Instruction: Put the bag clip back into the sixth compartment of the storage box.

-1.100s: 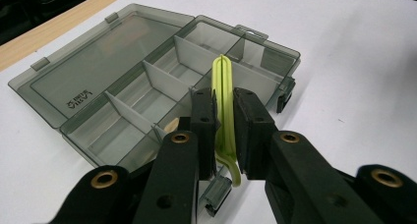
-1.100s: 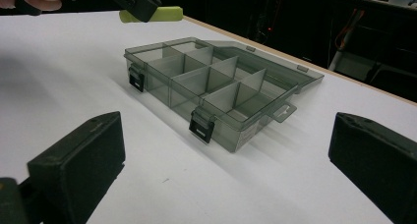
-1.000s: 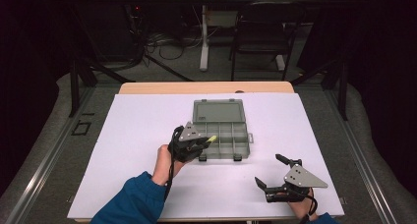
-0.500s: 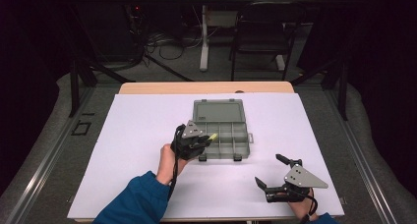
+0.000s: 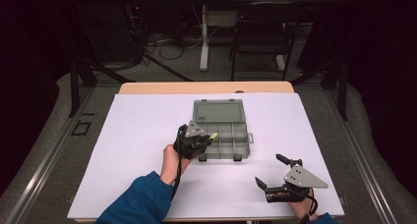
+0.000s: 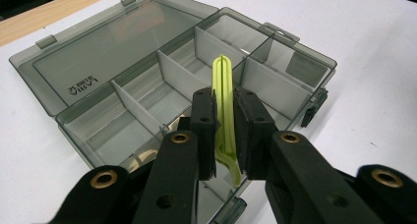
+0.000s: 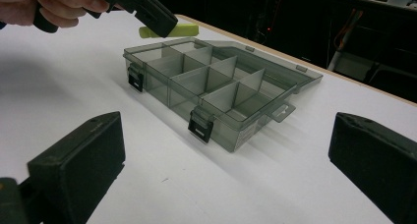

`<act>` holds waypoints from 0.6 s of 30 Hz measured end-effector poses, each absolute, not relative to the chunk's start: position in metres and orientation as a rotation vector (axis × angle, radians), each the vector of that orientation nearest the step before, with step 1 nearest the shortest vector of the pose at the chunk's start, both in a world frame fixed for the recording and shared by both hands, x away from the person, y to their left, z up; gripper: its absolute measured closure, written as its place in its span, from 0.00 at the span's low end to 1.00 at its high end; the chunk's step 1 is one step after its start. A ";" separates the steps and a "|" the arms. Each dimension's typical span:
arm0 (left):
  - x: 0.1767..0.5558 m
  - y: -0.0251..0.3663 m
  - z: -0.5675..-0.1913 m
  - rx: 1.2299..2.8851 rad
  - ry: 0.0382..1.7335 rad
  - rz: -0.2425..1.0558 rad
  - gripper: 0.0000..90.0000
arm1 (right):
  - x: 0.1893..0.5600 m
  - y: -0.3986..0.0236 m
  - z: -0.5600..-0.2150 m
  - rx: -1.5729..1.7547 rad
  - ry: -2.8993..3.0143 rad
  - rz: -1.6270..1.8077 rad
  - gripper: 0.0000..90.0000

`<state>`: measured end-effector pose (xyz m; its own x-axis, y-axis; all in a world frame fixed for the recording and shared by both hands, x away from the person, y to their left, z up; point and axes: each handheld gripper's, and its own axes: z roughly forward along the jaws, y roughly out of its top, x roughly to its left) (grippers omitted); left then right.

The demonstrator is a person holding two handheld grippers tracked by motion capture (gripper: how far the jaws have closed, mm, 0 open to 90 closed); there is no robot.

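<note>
1. Yellow-green clip (image 6: 225, 103): slim plastic strip, folded double w/ a groove down its length, rounded loop at far end, lower end curling out below the pads. Matte, lime colour. In high view it shows as a small bright tip (image 5: 213, 135) poking past the gripper.
2. Held by left gripper (image 6: 224, 135); fingers (image 6: 203, 130) narrow, pads pressed on the clip from both sides. Clip stands roughly along the fingers' line, pointing away from the hand.
3. Position: clip is in the air over the near-left part of the organizer box (image 6: 275, 69), above a front compartment, not touching dividers as far as I can tell. Right gripper view confirms: clip (image 7: 174, 30) hangs clear above the box's far corner.
4. Organizer box (image 5: 231, 140): smoky grey see-through plastic, lid (image 5: 218, 110) flung open flat toward the far side, tray split by dividers into sev. compartments, two dark latches on the front wall (image 7: 201, 126). Compartments look mostly bare; something pale sits in the near one by the left fingers, too hidden to name.
5. Right gripper (image 5: 274, 175): resting low on the white tabletop (image 5: 137, 126), near-right, well apart from box. Fingers (image 7: 83, 160) wide, nothing btwn them.
6. Person's left hand (image 5: 173, 161), blue sleeve, wraps the left gripper's grip.
</note>
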<state>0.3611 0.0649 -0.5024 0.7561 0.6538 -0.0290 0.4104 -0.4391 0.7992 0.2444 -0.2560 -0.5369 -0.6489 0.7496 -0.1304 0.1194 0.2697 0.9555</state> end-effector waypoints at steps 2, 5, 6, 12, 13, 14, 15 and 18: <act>0.362 0.064 -0.504 2.085 0.804 0.363 0.89 | 0.244 -0.256 -0.537 0.781 1.962 1.403 0.00; 0.362 0.062 -0.505 2.083 0.812 0.371 0.89 | 0.244 -0.256 -0.537 0.781 1.963 1.401 0.00; 0.362 0.062 -0.505 2.082 0.813 0.369 0.89 | 0.244 -0.256 -0.537 0.781 1.964 1.400 0.00; 0.363 0.059 -0.508 2.089 0.812 0.374 0.89 | 0.244 -0.256 -0.537 0.781 1.963 1.401 0.00; 0.363 0.059 -0.508 2.085 0.815 0.375 0.89 | 0.244 -0.256 -0.537 0.781 1.963 1.402 0.00; 0.363 0.058 -0.508 2.085 0.816 0.374 0.89 | 0.244 -0.256 -0.537 0.781 1.963 1.402 0.00; 0.363 0.058 -0.509 2.088 0.816 0.377 0.89 | 0.244 -0.256 -0.537 0.781 1.963 1.400 0.00; 0.364 0.057 -0.509 2.085 0.819 0.379 0.89 | 0.244 -0.256 -0.537 0.780 1.964 1.400 0.00</act>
<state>0.3636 0.0574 -0.5092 0.7406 0.6715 -0.0238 0.4168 -0.4314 0.8001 0.2442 -0.2559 -0.5370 -0.6487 0.7494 -0.1322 0.1197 0.2720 0.9548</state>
